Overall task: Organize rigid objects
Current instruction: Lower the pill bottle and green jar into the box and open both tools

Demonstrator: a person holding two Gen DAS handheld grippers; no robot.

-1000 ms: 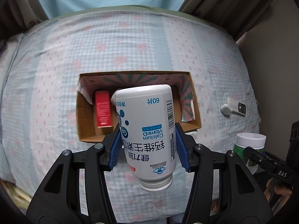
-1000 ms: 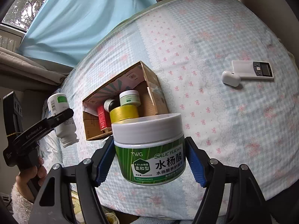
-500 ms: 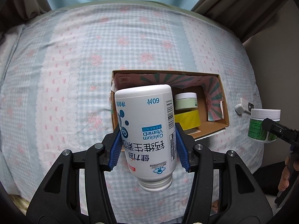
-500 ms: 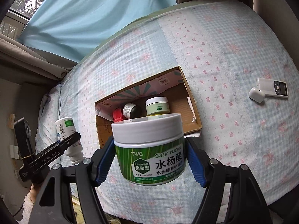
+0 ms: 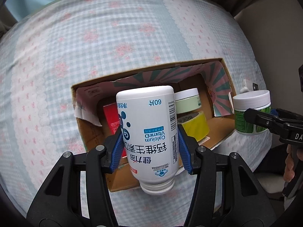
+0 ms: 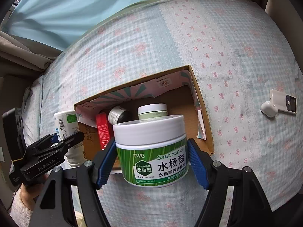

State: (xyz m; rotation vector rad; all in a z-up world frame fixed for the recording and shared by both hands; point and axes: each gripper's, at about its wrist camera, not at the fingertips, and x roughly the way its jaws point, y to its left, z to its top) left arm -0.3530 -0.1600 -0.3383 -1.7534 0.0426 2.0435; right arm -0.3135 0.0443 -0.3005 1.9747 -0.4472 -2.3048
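My left gripper is shut on a white calcium vitamin bottle, held cap down above the near left part of an open cardboard box. My right gripper is shut on a green salicylic acid jar with a white lid, held upright above the box's near edge. The jar also shows in the left wrist view at the box's right end. The bottle shows in the right wrist view at the box's left end.
The box lies on a bed with a blue checked sheet. Inside are a red carton, a pale green jar, a yellow tape roll and a dark round jar. A white thermometer and earbud case lie right of the box.
Both grippers have come closer to the box with their loads. The box looks larger and lies lower in both views, and the two grippers stand nearer each other.
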